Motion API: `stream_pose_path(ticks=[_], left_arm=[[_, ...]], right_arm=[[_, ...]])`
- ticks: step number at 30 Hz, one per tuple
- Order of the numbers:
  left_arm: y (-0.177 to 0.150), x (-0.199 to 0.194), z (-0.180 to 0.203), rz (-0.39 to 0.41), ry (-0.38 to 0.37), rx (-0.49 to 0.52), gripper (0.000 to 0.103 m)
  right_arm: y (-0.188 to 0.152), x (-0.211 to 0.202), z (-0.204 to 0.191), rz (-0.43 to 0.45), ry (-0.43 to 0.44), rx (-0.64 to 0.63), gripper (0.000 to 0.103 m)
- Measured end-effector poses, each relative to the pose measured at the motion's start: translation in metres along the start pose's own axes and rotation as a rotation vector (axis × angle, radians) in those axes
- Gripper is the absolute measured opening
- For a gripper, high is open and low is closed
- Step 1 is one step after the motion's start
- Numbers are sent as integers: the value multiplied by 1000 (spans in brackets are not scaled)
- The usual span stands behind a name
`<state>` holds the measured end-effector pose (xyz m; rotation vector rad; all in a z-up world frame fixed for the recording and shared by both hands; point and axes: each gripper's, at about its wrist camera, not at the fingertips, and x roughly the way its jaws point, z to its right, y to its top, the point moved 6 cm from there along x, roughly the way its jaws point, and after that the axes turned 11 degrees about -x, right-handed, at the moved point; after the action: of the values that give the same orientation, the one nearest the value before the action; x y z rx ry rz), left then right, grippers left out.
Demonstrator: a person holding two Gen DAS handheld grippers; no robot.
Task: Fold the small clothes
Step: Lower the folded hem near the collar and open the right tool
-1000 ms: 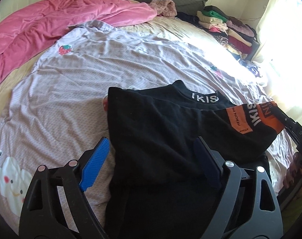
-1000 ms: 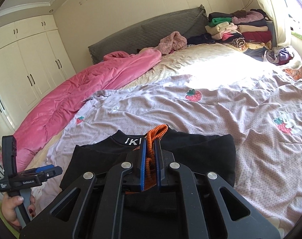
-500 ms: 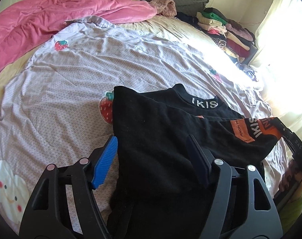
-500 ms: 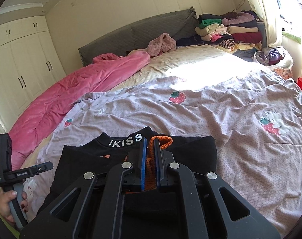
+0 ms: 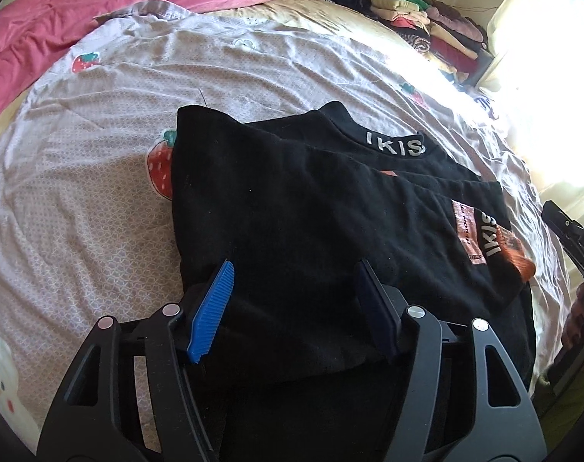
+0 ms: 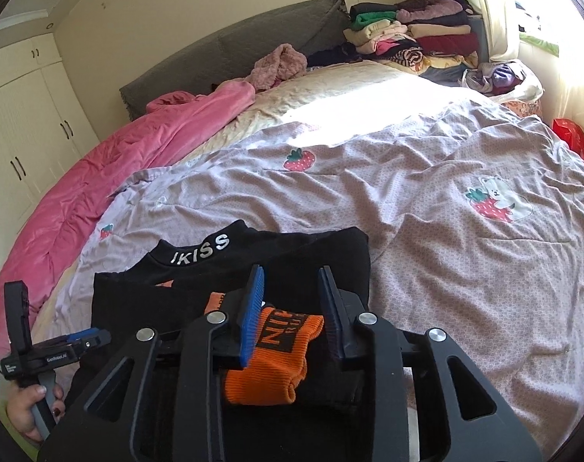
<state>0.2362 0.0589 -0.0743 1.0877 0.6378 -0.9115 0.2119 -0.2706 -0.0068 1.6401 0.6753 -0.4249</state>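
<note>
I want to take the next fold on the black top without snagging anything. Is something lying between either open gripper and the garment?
Nothing visible is. The left gripper is open directly over the black top, and the right gripper is open around its orange cuff, with only the garment's own fabric between the fingers.

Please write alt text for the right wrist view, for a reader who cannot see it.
The right gripper hangs open above the orange cuff of a black sweatshirt lying on a lilac strawberry-print quilt.
</note>
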Motion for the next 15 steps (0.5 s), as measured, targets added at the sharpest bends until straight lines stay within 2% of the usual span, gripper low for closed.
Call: stream_pose_path(ticks=[2,4,5,8,10,11,13,14,15], left_arm=[[-1,1,-1,0,2,3,57],[-2,2,-2,-1,5,5,57],[-2,3,-2,-1,6,7,57],[-3,3,-4,0,3,8,57],[-3,3,-6,-2,-9,0,57],[-2,3,-7,-2,-13,-3,57],[-3,2,-10,-3,-22,-11,55],[-3,1,-11,-4,-23,-12,54],[-3,1,-12,-5,-24,-12,54]], right_arm=[[-6,6,-1,-32,1,-6,33],[-12,13,-4,-72,13,-12,40],[-16,18,-6,-98,14,-15,46],[-27,33,-11,-164,0,-23,47],[-37,46,-15,-214,4,-26,40],[-41,51,-18,-237,-1,-36,33],[-46,54,-24,-240,-19,-74,28],[-47,54,-25,-240,-42,-101,19],[-47,53,-23,-242,-68,-122,16]])
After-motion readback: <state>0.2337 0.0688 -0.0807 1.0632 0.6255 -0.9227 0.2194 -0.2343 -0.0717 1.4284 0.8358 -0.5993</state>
